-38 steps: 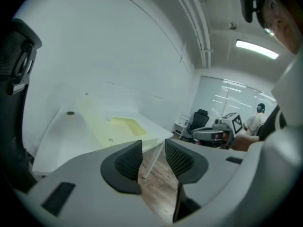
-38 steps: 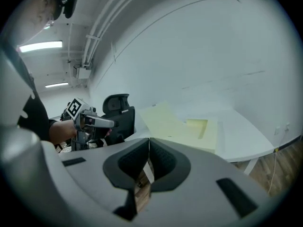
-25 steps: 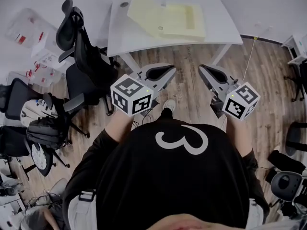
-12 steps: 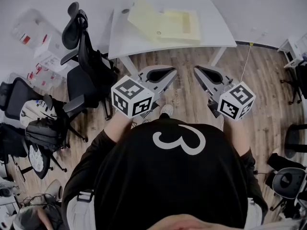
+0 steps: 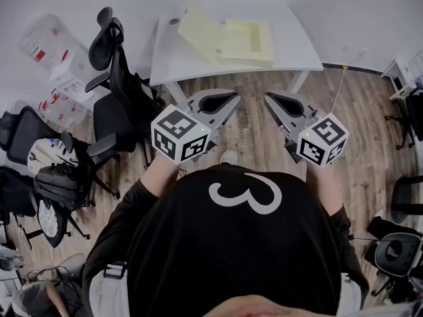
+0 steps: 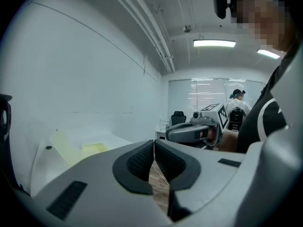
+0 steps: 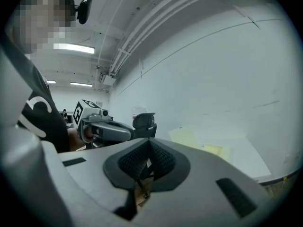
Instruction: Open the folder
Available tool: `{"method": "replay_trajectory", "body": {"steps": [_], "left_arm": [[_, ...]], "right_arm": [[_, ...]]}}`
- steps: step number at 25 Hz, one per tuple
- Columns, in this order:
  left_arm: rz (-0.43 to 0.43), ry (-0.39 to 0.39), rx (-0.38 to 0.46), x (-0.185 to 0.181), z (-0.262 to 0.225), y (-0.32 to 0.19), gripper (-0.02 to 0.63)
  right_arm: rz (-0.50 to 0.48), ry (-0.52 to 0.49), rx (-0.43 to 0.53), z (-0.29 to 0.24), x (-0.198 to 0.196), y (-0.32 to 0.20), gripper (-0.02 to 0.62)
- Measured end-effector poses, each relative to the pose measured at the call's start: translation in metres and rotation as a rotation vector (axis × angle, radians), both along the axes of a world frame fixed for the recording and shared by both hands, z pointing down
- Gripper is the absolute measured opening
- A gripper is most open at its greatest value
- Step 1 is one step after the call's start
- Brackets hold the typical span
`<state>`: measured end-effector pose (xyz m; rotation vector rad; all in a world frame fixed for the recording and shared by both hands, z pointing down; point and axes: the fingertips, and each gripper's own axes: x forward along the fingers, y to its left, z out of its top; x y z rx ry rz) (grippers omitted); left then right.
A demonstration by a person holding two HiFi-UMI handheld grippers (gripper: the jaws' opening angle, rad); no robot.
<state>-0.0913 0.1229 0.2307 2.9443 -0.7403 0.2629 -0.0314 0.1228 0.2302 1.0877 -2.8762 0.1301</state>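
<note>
A pale yellow folder (image 5: 225,37) lies flat on the white table (image 5: 172,61) at the top of the head view, with a deeper yellow panel on its right half. Both grippers hang in the air over the wooden floor, short of the table's near edge and apart from the folder. My left gripper (image 5: 232,96) has its jaws shut on nothing, and its own view shows the pads (image 6: 142,161) pressed together. My right gripper (image 5: 269,98) is likewise shut and empty. The folder (image 6: 71,148) shows far left in the left gripper view, and the folder (image 7: 189,138) lies right of centre in the right gripper view.
Black office chairs (image 5: 119,78) crowd the floor left of the table, with clear plastic boxes (image 5: 43,45) beyond them. A thin cable (image 5: 340,88) runs down by the table's right leg. More chairs stand at the right edge (image 5: 396,256). Another person (image 6: 235,109) stands far back.
Both grippers have edged up towards the table's near edge, and the right one has shifted slightly left. Their jaws look the same as before.
</note>
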Motion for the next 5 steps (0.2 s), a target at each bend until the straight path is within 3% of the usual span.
{"method": "replay_trajectory", "body": {"steps": [5], "left_arm": [[-0.007, 0.021, -0.006, 0.0036, -0.0074, -0.0040, 0.023]], "right_arm": [[-0.011, -0.007, -0.006, -0.0050, 0.0035, -0.0020, 0.023]]}}
